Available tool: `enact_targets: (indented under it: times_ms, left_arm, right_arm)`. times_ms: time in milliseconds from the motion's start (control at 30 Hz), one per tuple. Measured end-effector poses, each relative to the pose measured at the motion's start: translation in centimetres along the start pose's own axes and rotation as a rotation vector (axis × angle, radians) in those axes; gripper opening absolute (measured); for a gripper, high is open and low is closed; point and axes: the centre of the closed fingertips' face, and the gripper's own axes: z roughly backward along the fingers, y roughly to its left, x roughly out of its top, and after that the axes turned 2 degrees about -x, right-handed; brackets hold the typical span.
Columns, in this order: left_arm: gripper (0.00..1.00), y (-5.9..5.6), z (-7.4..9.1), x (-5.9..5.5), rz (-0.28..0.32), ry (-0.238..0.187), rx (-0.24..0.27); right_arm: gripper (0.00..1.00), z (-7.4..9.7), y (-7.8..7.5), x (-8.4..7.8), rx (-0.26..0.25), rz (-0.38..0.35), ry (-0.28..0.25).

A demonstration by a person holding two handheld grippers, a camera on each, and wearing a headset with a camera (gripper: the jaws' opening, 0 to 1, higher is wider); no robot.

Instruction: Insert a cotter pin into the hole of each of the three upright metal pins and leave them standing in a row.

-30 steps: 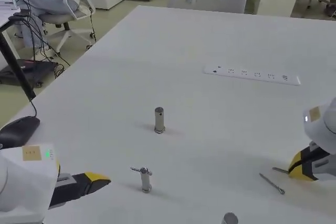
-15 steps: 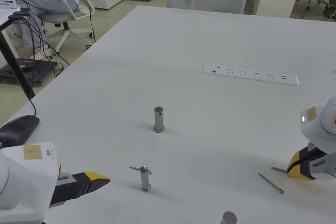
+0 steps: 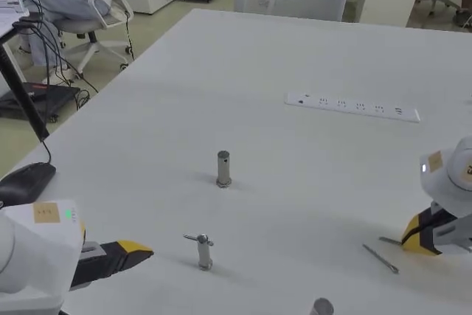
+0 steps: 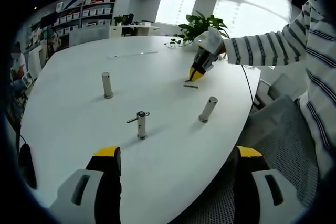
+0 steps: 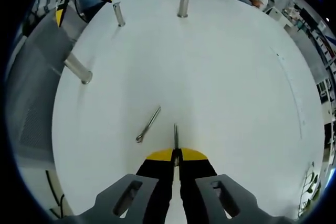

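Pickup step: the right gripper (image 5: 176,156) pinches a cotter pin (image 5: 175,135); the left gripper (image 4: 177,153) has its jaws wide apart. Next it should lift that to the bare metal pin (image 5: 182,4) far ahead of its jaws.

Three pins: first pin (image 3: 223,168) nearest the strip (image 3: 352,105), second pin (image 3: 204,253) farther off, third pin (image 3: 321,306) farthest. Three cotters: inserted cotter (image 3: 195,238) in the second pin, loose cotter (image 3: 380,257), held cotter (image 5: 175,137). Two grippers: left gripper (image 4: 177,152), right gripper (image 5: 176,156). One strip, one mouse (image 3: 26,182).

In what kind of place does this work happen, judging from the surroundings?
Probably an open office or a lab room. There is a large white table with a power strip lying on it, office chairs on wheels nearby, and wall shelves that hold storage bins at the back.
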Motion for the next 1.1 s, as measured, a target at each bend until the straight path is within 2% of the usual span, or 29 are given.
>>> enact_targets:
  times_ms: [1100]
  left_arm:
    - [0.88, 0.07, 0.16, 0.31, -0.01, -0.008, 0.003]
  right_arm:
    - [0.03, 0.68, 0.11, 0.07, -0.007, 0.015, 0.009]
